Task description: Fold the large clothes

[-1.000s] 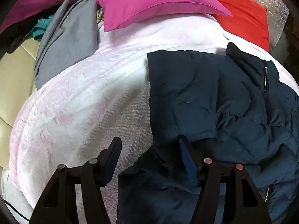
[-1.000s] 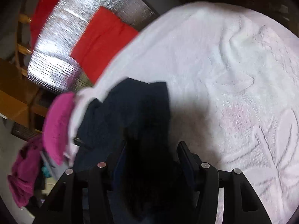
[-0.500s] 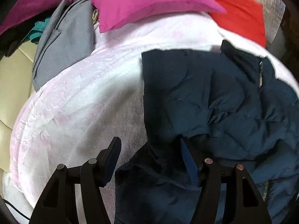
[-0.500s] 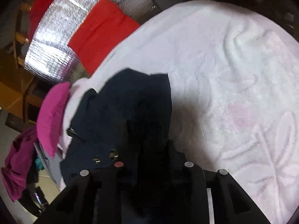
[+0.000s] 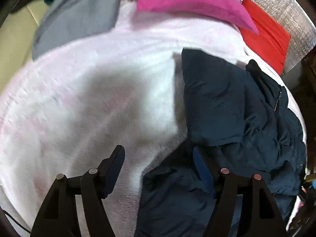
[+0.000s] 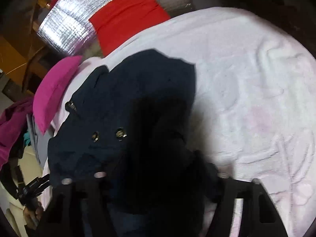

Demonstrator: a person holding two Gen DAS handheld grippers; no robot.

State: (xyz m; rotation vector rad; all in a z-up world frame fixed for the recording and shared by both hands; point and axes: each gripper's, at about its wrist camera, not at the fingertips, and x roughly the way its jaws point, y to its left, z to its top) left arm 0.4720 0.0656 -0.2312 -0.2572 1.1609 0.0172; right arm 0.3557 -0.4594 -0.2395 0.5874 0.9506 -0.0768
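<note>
From the left wrist we see the left gripper [image 5: 158, 167] with its fingers spread, having just been opening; one finger over the pale pink blanket [image 5: 88, 98], the other over the navy padded jacket [image 5: 227, 108]. The jacket lies crumpled from 3 to 6 o'clock. A magenta pillow [image 5: 187, 0] sits at 12, a grey garment [image 5: 79, 15] at 11, a red cushion [image 5: 266, 39] against silver foil sheeting [image 5: 286, 15] at 1.

From the right wrist, the right gripper [image 6: 158, 177] is smothered by jacket fabric; its fingers have just been opening, but we cannot tell whether they pinch it. The blanket spreads toward 3, and wooden furniture [image 6: 13, 59] stands at 9.
</note>
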